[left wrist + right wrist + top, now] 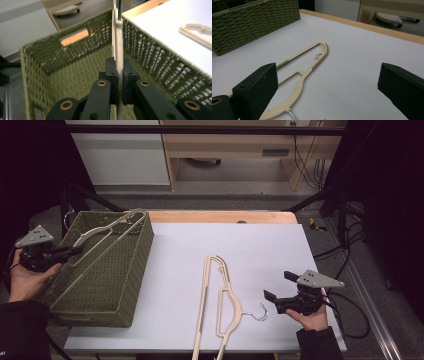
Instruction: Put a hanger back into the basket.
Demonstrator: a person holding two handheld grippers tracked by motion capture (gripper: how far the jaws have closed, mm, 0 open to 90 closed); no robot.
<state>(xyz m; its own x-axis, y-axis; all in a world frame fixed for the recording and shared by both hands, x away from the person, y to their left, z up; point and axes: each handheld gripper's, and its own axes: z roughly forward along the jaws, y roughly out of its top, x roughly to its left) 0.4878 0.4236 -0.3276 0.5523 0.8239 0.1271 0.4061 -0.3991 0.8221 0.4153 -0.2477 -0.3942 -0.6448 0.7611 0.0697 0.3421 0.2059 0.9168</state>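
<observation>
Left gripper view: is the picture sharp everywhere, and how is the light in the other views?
Left gripper view: the left gripper, shut on the hanger, is sharp; the basket weave is smeared. High view: dark edges, the table evenly lit. Right gripper view: the near jaws are soft, the other hanger clear.

Overhead plus two close claw-mounted views

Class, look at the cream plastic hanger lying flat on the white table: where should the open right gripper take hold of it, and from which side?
Probably the curved shoulder of the cream plastic hanger, next to its metal hook. It is the part nearest the right gripper, slim enough for the jaws. Come from above, since it lies flat.
</observation>
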